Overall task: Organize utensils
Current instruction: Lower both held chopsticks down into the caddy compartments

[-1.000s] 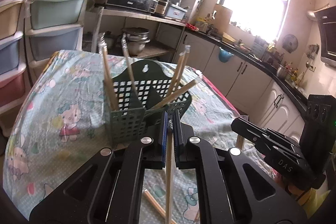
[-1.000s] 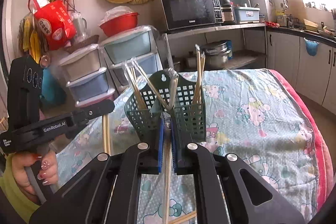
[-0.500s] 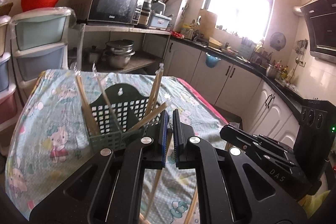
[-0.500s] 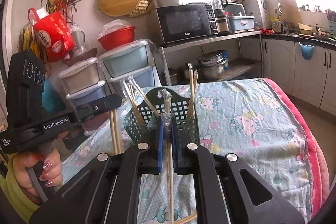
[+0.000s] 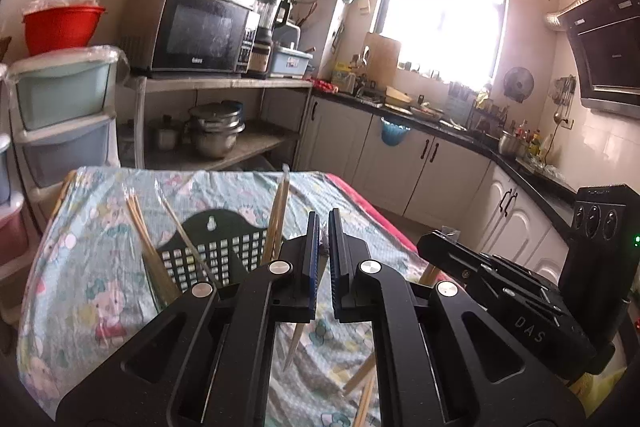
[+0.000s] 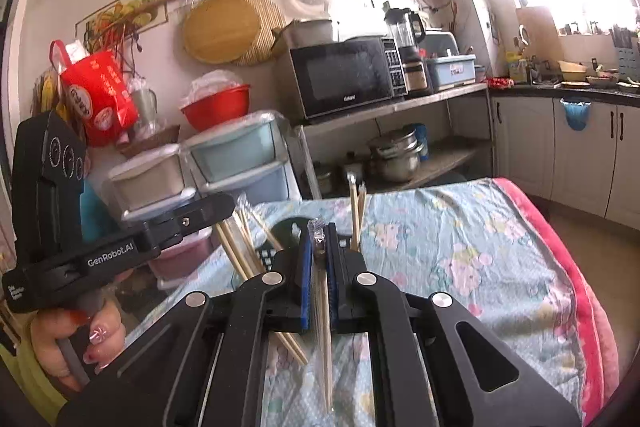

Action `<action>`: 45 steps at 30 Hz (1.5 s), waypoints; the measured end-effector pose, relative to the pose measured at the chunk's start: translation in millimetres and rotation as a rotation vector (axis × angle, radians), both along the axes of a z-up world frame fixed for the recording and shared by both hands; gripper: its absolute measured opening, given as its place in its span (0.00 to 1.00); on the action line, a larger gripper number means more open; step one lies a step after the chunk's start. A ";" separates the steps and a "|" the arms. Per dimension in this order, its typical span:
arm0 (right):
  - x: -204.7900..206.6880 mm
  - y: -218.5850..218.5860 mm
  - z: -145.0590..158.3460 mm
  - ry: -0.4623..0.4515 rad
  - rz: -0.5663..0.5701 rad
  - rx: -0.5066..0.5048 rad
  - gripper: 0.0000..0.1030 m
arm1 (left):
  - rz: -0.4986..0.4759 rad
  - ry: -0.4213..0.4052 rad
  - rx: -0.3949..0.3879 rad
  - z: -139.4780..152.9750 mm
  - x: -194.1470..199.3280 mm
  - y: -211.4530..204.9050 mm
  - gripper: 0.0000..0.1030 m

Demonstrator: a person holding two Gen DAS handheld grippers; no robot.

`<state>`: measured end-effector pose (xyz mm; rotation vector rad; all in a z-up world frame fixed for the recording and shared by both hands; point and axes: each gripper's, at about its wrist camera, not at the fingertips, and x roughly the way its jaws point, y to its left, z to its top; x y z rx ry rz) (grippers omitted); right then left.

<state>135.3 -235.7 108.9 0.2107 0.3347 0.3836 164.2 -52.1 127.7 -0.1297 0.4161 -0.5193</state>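
Left wrist view: a dark green lattice utensil basket [image 5: 216, 251] stands on the counter [image 5: 80, 267], which is covered with a cartoon-print cloth. Wrapped chopsticks lean in its compartments: one bundle [image 5: 138, 223] at the left, another pair [image 5: 280, 211] upright at the right. The left gripper [image 5: 324, 247] points slightly downward just beside the basket, its fingers [image 5: 312, 259] narrowed onto a wrapped chopstick pair [image 5: 294, 345] that hangs down below them. Loose chopsticks [image 5: 362, 379] lie on the cloth. The right gripper's body is alongside at right.

Right wrist view: the right gripper [image 6: 319, 259] has its fingers [image 6: 306, 267] pinched on a wrapped pair of chopsticks [image 6: 326, 339], plastic tip poking above. The basket [image 6: 286, 227] sits behind, mostly hidden. A person's hand [image 6: 76, 339] grips the left gripper's handle.
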 end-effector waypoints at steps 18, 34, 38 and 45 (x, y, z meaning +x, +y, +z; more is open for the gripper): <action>33.9 7.6 61.5 -0.156 -0.027 -0.032 0.07 | 0.089 -0.141 0.004 59.4 21.4 12.2 0.02; 75.9 31.1 83.7 -0.297 -0.017 -0.069 0.07 | 0.168 -0.174 0.030 66.3 61.5 13.4 0.02; 88.4 35.9 72.6 -0.279 -0.008 -0.069 0.07 | 0.180 -0.162 0.042 53.9 69.0 13.9 0.02; 104.0 41.7 53.3 -0.254 -0.011 -0.074 0.07 | 0.185 -0.127 0.041 34.0 82.1 20.0 0.02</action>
